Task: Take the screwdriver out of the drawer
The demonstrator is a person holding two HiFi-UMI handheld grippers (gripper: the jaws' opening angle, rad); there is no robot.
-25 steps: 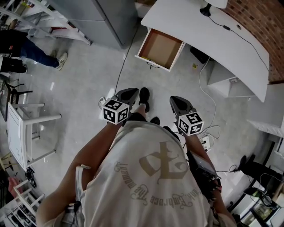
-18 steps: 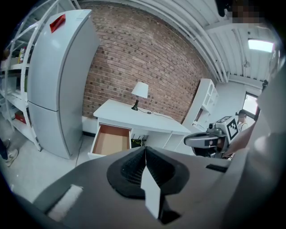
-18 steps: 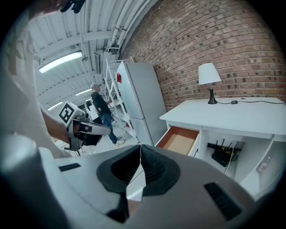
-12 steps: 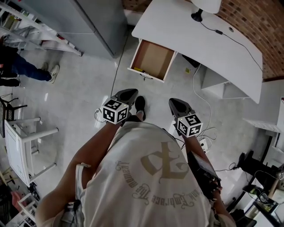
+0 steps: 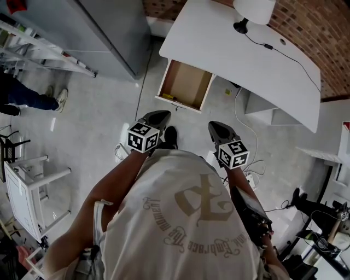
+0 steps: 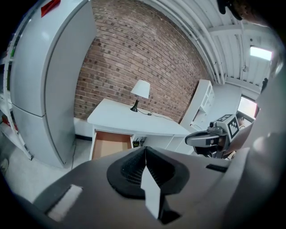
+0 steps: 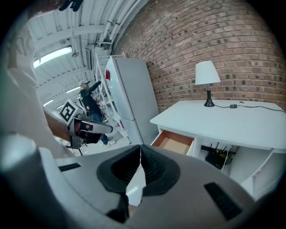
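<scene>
Now you face the open brown wooden drawer (image 5: 186, 85), black left gripper (image 5: 160, 114) and right gripper (image 5: 215, 124) closed, empty; approach, open 1

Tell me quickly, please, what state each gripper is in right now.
Left gripper: closed, holding nothing.
Right gripper: closed, holding nothing.

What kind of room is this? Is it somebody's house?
Probably a lab or workshop office, not a home: a white desk with a lamp stands against a bare brick wall, with metal shelving nearby.
</scene>
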